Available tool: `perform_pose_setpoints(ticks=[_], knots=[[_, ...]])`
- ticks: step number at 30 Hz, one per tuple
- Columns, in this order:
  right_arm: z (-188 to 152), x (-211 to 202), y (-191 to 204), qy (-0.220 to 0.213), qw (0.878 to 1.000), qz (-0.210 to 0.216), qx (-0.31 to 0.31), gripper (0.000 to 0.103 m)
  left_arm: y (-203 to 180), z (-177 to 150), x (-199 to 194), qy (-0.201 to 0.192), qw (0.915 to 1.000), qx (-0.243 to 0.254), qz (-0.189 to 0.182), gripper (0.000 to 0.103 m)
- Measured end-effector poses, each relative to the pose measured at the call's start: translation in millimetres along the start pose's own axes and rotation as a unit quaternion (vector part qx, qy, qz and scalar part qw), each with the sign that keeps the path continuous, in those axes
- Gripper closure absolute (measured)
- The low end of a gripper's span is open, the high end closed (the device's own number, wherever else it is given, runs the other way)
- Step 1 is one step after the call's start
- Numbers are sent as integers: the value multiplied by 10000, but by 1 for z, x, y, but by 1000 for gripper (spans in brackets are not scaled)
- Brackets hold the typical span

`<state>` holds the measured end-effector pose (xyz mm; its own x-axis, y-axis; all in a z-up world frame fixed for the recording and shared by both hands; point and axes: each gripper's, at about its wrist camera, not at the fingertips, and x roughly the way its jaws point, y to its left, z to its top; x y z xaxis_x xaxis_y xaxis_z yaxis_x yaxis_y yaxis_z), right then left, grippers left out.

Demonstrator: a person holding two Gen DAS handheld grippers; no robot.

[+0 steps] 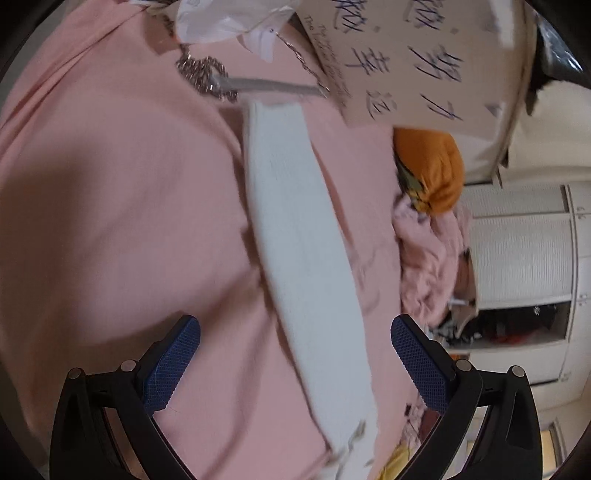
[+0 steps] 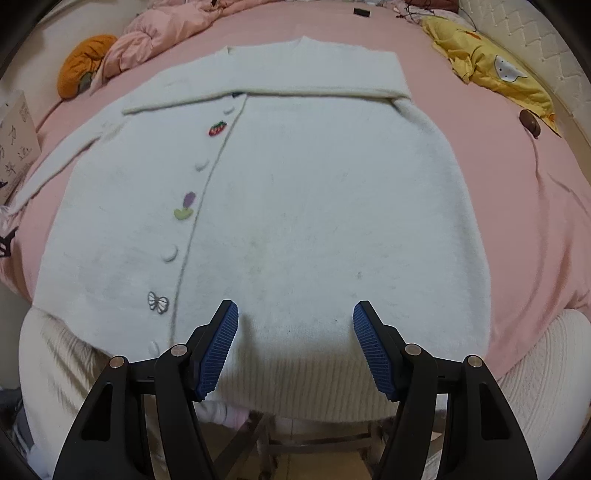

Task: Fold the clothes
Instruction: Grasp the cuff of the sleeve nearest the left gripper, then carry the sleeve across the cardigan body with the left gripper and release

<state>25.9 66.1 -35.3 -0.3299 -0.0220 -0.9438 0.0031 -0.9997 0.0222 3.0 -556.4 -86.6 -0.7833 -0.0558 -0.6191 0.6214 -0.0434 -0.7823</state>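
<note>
A white knit cardigan lies flat on the pink bed sheet, buttons and small embroidered patches down its front. One sleeve is folded across the chest near the collar; the other sleeve stretches out to the side. My right gripper hovers open above the ribbed hem at the bed's near edge, nothing between its blue pads. In the blurred left wrist view my left gripper is open over the outstretched sleeve, not touching it.
An orange plush and a crumpled pink blanket lie at the far left. Yellow clothing sits at the far right. A cardboard sign with writing and a metal chain lie near the sleeve's end. White-clad knees show below.
</note>
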Motion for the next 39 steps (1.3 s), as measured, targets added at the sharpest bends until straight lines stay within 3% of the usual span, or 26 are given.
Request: perform_pose_setpoints(ticks=[5, 14, 15, 16, 17, 18, 21, 26, 29, 32, 36, 39], knots=[[5, 13, 5, 185, 9998, -95, -72, 38, -8, 26, 27, -187, 9997, -113, 54, 0], [12, 27, 11, 357, 9991, -160, -168, 38, -39, 48, 65, -226, 9953, 867, 362, 2], [12, 28, 10, 357, 9991, -153, -161, 38, -38, 47, 64, -295, 9944, 958, 329, 8], [13, 29, 10, 362, 9991, -146, -154, 38, -36, 46, 64, -345, 9938, 996, 344, 35], [13, 29, 9, 374, 9991, -138, -150, 38, -30, 46, 64, -365, 9939, 968, 382, 71], [13, 30, 9, 376, 9991, -134, -154, 38, -21, 47, 66, -313, 9951, 854, 383, 86], [12, 29, 8, 373, 9991, -122, -164, 37, -8, 50, 65, -239, 9981, 556, 90, 88], [12, 28, 3, 351, 9993, -62, -95, 37, -42, 35, 59, -392, 9915, 1224, 197, 89], [12, 27, -1, 309, 9995, 3, -41, 37, -91, 9, 58, -456, 9772, 2063, 234, 89], [11, 25, -9, 273, 9996, 118, 15, 37, -154, -37, 65, -277, 9533, 3007, 61, 89], [10, 22, -19, 218, 9991, 323, 150, 37, -234, -134, 84, 264, 9128, 4053, -422, 89], [6, 18, -22, 154, 9983, 493, 272, 37, -275, -217, 105, 805, 8853, 4517, -757, 89]])
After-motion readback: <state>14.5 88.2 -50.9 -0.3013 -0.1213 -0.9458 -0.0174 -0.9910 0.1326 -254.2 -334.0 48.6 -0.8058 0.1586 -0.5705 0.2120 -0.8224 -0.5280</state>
